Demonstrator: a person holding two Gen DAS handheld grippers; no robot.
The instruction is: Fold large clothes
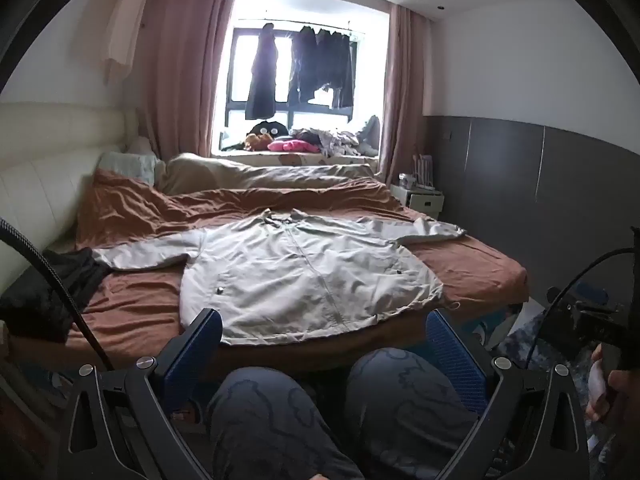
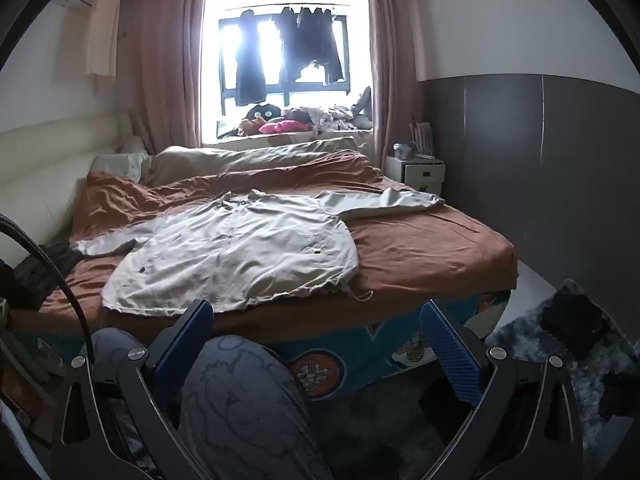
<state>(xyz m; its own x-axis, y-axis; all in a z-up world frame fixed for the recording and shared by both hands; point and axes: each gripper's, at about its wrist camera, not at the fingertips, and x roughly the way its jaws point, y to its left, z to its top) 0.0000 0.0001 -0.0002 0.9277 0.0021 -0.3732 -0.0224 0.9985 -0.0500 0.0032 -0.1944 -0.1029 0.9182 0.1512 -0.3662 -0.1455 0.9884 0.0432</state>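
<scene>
**Jacket laid flat on bed; both grippers wide open and empty**

Item under task: a pale grey jacket (image 1: 304, 272) lies spread face up on the rust-brown sheet of the bed (image 1: 480, 264). Its front is closed, the collar points toward the window (image 1: 296, 68), and the hem lies at the near edge of the mattress. Both sleeves are stretched outward, one toward the cream headboard (image 1: 52, 160), the other toward the grey wall side. A drawcord end trails from the hem corner in the right wrist view.

Left gripper (image 1: 324, 344): jaws stand fully apart, blue pads facing each other, nothing between them. It hangs short of the bed edge, above the person's knees (image 1: 400, 392) in patterned grey trousers.

Right gripper (image 2: 316, 336): jaws likewise fully apart and empty, held off the bed, clear of the jacket, above one knee.

Other findings: a dark garment (image 1: 44, 292) lies at the headboard side of the bed, touching the sleeve cuff there. Dark clothes (image 1: 320, 64) hang on a rail across the window. A crumpled duvet (image 1: 260, 172) lies along the far side of the bed.
</scene>
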